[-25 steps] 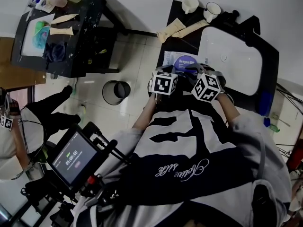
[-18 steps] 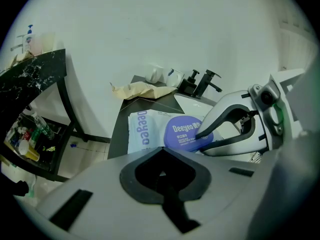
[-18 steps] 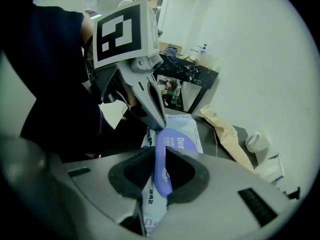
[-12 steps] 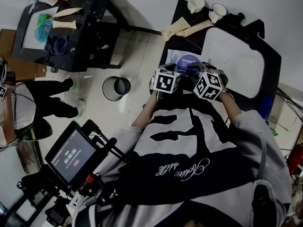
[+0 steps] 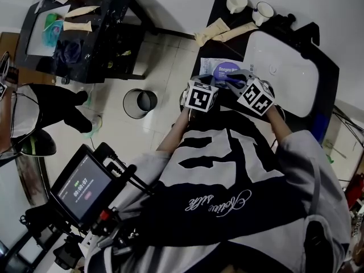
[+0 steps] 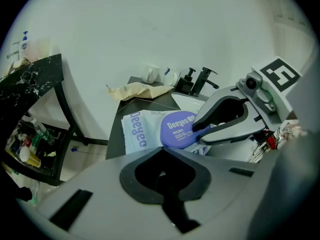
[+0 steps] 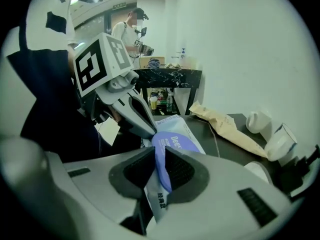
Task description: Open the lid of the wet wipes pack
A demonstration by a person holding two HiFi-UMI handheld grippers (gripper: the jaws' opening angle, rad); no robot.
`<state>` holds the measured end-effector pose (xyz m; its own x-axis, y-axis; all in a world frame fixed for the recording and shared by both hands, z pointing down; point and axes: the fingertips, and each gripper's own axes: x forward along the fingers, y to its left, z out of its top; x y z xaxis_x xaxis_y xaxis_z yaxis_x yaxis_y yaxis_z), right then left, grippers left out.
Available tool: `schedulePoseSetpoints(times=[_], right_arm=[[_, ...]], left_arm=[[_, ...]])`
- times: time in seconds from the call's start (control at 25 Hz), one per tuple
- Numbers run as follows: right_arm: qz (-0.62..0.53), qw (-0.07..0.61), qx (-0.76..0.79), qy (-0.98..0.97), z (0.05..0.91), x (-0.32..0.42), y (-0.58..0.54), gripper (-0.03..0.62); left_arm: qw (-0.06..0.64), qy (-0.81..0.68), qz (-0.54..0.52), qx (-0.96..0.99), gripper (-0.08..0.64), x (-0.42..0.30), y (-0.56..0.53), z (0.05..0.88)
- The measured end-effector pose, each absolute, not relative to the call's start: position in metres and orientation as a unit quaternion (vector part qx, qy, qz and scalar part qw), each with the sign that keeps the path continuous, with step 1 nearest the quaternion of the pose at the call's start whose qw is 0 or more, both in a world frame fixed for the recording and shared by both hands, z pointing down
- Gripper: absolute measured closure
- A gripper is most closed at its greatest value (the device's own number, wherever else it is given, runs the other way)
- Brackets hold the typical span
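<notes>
The wet wipes pack [image 6: 137,131] is pale blue with a round purple lid [image 6: 179,129] and lies on the dark counter [image 6: 120,121] beside the sink. My right gripper [image 7: 159,154] is shut on the rim of the purple lid [image 7: 162,159], which stands tilted up between its jaws. The left gripper view shows it coming in from the right and clamping the lid's near edge. My left gripper [image 6: 161,151] is shut on the pack's near edge, which its jaws hide. In the head view both marker cubes sit side by side over the pack [image 5: 213,68].
A white sink basin [image 5: 281,73] is right of the pack, with a black faucet [image 6: 204,79] behind. Two cups [image 5: 236,3] and beige paper packets [image 5: 219,32] lie at the counter's far end. A bin [image 5: 139,106], a cluttered black table [image 5: 108,44] and a monitor rig [image 5: 79,189] are left.
My right gripper has shifted forward and tipped over the pack with the lid in its jaws. The left gripper has stayed at the pack's near edge.
</notes>
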<state>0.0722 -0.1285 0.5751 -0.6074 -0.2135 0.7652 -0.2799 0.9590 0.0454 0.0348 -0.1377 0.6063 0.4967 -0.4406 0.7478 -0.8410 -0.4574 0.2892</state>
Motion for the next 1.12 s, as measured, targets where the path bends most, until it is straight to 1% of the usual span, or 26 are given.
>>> schedulePoseSetpoints(times=[0.12,0.16,0.2,0.28,0.44,0.56,0.64,0.72,0.96,1.12], right_arm=[[0.043,0.413,0.139,-0.899,0.574,0.073,-0.130,0.536],[0.045,0.403,0.151,-0.902,0.571,0.072,-0.134,0.549],[0.046,0.387,0.172,-0.905,0.566,0.072,-0.141,0.594],[0.029,0.365,0.205,-0.908,0.552,0.069,-0.159,0.594],[-0.057,0.411,0.135,-0.900,0.541,0.061,-0.162,0.594],[-0.054,0.433,0.090,-0.895,0.549,0.064,-0.151,0.592],[-0.047,0.450,0.068,-0.889,0.558,0.068,-0.141,0.558],[-0.045,0.464,0.052,-0.883,0.567,0.071,-0.132,0.545],[-0.070,0.484,0.032,-0.872,0.578,0.070,-0.124,0.545],[-0.108,0.498,0.010,-0.861,0.581,0.069,-0.121,0.545]], left_arm=[[0.334,-0.398,0.301,0.800,0.561,0.036,-0.137,0.605],[0.332,-0.395,0.304,0.801,0.561,0.036,-0.137,0.605],[0.329,-0.393,0.308,0.802,0.561,0.037,-0.136,0.606],[0.325,-0.390,0.314,0.803,0.561,0.037,-0.135,0.609],[0.334,-0.386,0.306,0.804,0.561,0.038,-0.135,0.609],[0.337,-0.384,0.303,0.805,0.561,0.037,-0.136,0.603],[0.345,-0.386,0.294,0.803,0.561,0.036,-0.135,0.601],[0.357,-0.392,0.287,0.798,0.561,0.032,-0.132,0.599],[0.346,-0.396,0.315,0.790,0.561,0.030,-0.127,0.607],[0.350,-0.396,0.302,0.793,0.561,0.029,-0.130,0.604]])
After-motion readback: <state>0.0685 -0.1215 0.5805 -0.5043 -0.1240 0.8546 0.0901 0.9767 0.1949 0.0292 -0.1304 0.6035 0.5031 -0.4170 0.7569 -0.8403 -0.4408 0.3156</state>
